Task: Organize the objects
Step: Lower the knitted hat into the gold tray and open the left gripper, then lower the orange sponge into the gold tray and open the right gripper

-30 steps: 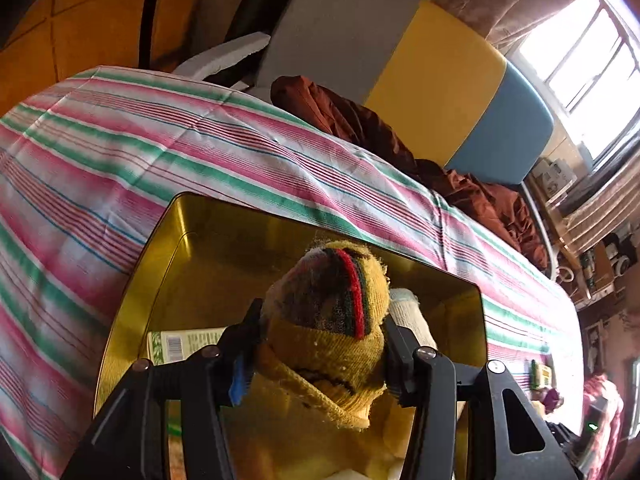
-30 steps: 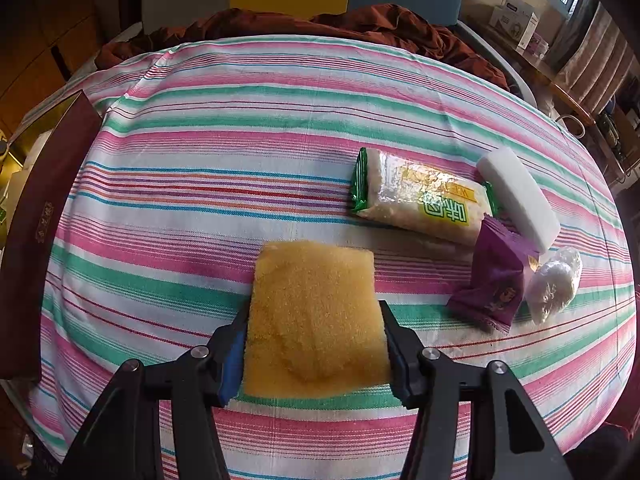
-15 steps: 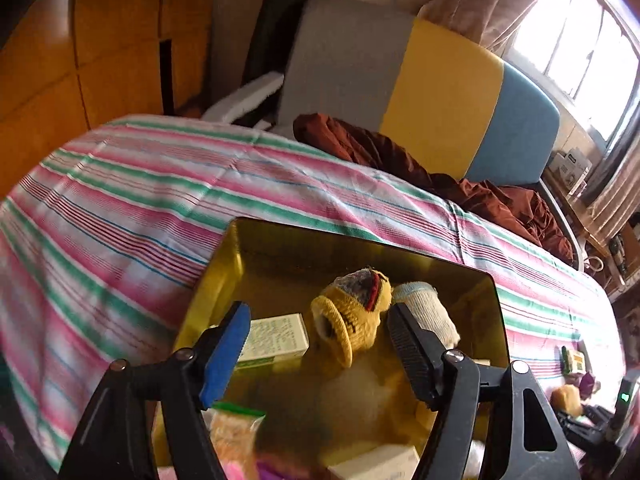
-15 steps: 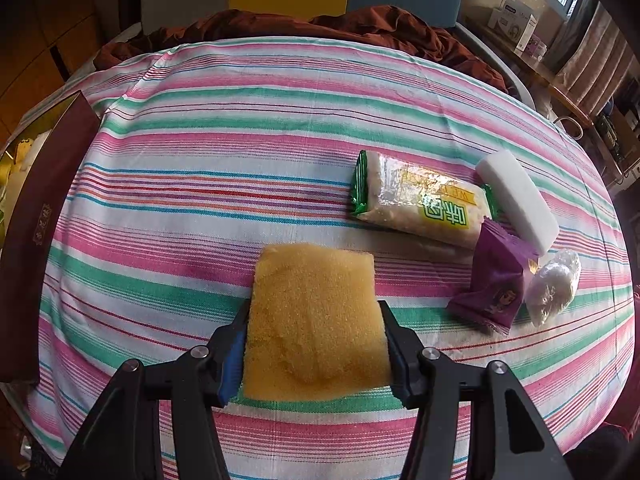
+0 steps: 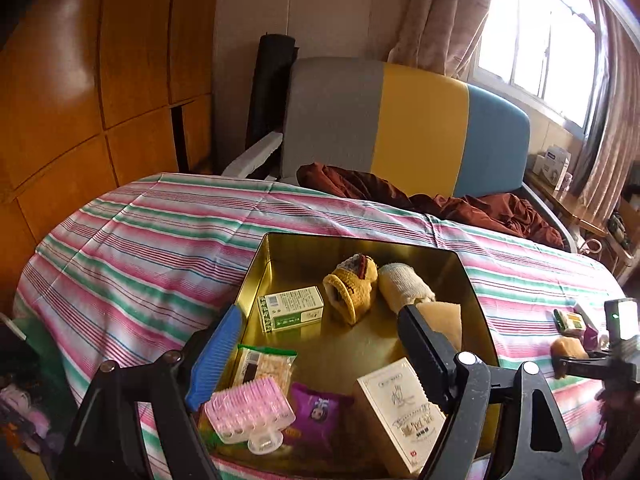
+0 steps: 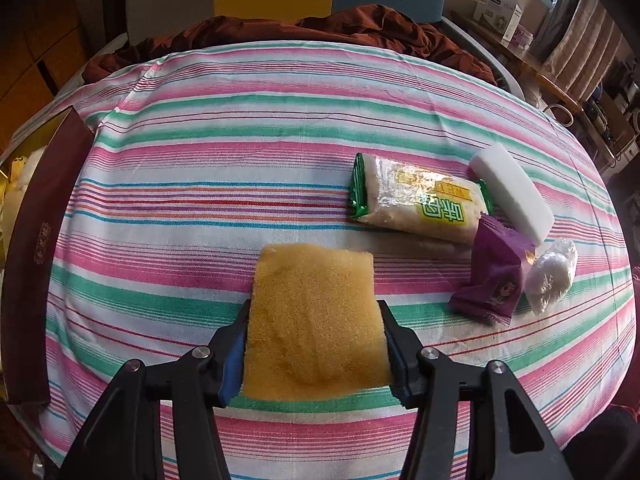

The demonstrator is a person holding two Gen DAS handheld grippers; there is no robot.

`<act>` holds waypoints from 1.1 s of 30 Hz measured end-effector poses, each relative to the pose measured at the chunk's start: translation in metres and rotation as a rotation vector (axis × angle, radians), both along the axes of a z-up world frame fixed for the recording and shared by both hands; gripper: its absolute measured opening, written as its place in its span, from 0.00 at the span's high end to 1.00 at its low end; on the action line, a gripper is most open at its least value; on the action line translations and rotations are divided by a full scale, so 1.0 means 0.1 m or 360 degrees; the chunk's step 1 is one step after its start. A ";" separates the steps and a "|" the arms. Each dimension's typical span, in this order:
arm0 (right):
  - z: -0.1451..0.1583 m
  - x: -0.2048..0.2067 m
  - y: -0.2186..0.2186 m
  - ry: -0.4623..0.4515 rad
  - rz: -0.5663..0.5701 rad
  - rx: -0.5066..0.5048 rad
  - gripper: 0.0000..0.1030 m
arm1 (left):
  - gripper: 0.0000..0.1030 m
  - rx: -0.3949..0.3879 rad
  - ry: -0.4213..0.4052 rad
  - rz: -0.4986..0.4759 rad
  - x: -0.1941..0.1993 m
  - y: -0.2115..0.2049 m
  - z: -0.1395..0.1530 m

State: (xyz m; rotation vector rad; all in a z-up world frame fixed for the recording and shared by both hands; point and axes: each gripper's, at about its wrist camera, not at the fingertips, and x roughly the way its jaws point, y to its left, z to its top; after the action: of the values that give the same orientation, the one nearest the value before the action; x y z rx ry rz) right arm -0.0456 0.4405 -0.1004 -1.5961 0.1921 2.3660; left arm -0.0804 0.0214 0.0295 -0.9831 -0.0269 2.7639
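Note:
My left gripper (image 5: 320, 334) is open and empty, raised above a gold tin (image 5: 256, 276). In the tin lie a yellow knitted sock (image 5: 352, 286), a white sock roll (image 5: 404, 286), a green and white box (image 5: 290, 308), a pink brush (image 5: 250, 414), a purple packet (image 5: 316, 414), a white box (image 5: 400, 416) and a tan sponge (image 5: 440, 314). My right gripper (image 6: 314, 320) is shut on a yellow sponge (image 6: 314, 324) on the striped cloth (image 6: 240, 128). It also shows far right in the left wrist view (image 5: 568, 350).
On the cloth to the right lie a green-ended snack pack (image 6: 420, 202), a white block (image 6: 512, 196), a purple packet (image 6: 494, 280) and a clear wrapped lump (image 6: 552, 276). The tin's dark red lid (image 6: 36, 248) lies at the left. A sofa (image 5: 400, 128) with a brown cloth stands behind.
My left gripper let go of the yellow knitted sock into the tin, opened and pulled back and up. The right gripper stays shut on the sponge, not moved.

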 end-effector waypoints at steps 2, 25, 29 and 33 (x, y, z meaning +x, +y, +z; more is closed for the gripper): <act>0.06 -0.04 -0.08 0.0028 0.0022 -0.0021 0.45 | 0.21 -0.0008 0.0014 -0.0002 0.06 -0.03 0.00; 0.57 -1.21 -2.65 0.0161 0.0858 -0.0264 0.44 | 0.20 0.0103 -0.0053 0.0142 0.21 -0.60 -0.17; 0.40 -1.28 -2.77 0.0086 0.0860 -0.0233 0.40 | 0.20 0.0107 -0.0065 0.0162 0.23 -0.64 -0.20; 0.42 -1.22 -2.71 0.0109 0.0834 -0.0230 0.22 | 0.19 0.0106 -0.0077 0.0171 0.23 -0.65 -0.23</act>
State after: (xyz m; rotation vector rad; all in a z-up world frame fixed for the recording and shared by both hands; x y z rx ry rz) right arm -0.1675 0.1699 -0.0585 -1.8083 -0.0538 2.8543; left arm -0.0575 -0.0438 0.0060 -1.0610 -0.1829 2.8148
